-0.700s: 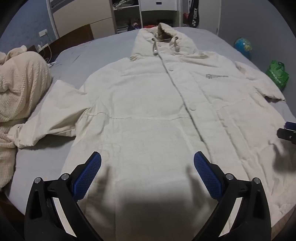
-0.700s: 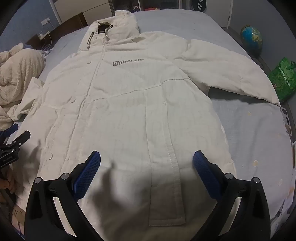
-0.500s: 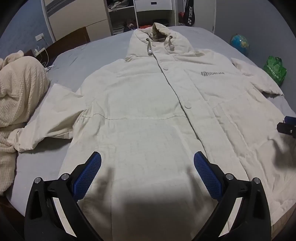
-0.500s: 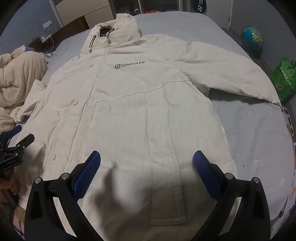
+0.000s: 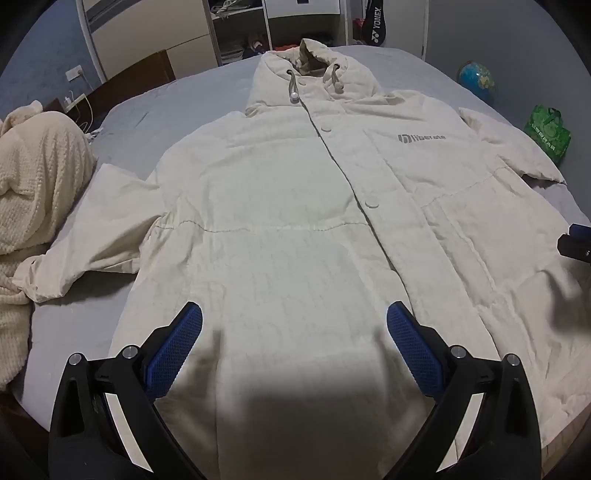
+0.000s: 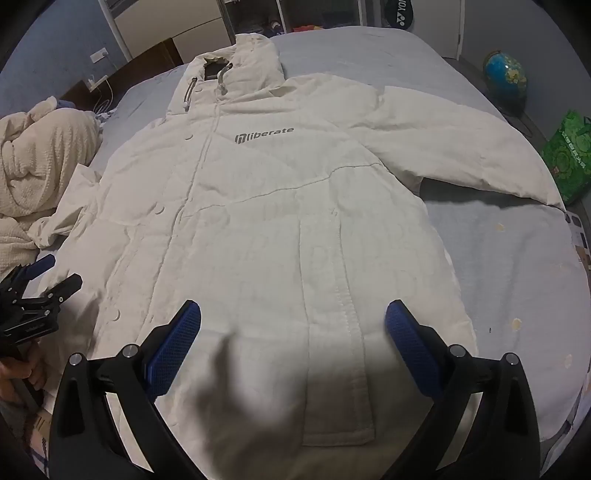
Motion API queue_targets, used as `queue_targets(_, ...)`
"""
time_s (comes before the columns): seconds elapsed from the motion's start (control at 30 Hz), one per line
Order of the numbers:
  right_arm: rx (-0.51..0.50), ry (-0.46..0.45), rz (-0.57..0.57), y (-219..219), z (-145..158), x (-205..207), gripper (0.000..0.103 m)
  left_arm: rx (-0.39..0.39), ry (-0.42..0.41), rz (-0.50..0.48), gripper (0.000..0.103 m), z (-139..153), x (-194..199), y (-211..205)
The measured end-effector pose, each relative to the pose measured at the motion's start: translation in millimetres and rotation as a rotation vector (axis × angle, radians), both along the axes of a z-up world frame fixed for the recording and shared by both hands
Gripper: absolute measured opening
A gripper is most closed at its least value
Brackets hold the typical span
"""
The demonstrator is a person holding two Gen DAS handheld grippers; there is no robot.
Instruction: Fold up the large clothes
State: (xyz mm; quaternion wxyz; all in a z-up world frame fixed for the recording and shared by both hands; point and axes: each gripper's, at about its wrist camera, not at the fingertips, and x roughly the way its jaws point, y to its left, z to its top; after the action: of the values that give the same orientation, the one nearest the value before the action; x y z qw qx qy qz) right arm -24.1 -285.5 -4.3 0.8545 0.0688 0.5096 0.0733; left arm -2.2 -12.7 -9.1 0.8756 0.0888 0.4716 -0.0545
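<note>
A large cream hooded jacket with a grey "liberate" logo lies flat, front up and buttoned, on a grey bed; it also fills the right wrist view. Its sleeves spread out to both sides. My left gripper is open and empty above the lower left part of the jacket. My right gripper is open and empty above the lower right part, near the pocket flap. The left gripper also shows at the left edge of the right wrist view.
A cream knitted blanket is heaped on the bed's left side. A globe and a green bag stand on the floor at the right. Shelves and cabinets stand behind the bed.
Both views have shifted slightly, so the jacket sits a little lower and more centred in frame. Both grippers stay open and empty.
</note>
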Motion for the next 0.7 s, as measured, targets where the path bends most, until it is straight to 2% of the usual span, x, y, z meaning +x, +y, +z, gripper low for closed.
queue_targets(0.7,-0.019,0.000,0.006,3.4,-8.2,-2.3,0.096,-0.042,0.011,0.030,0.096,0.5,0.5,7.3)
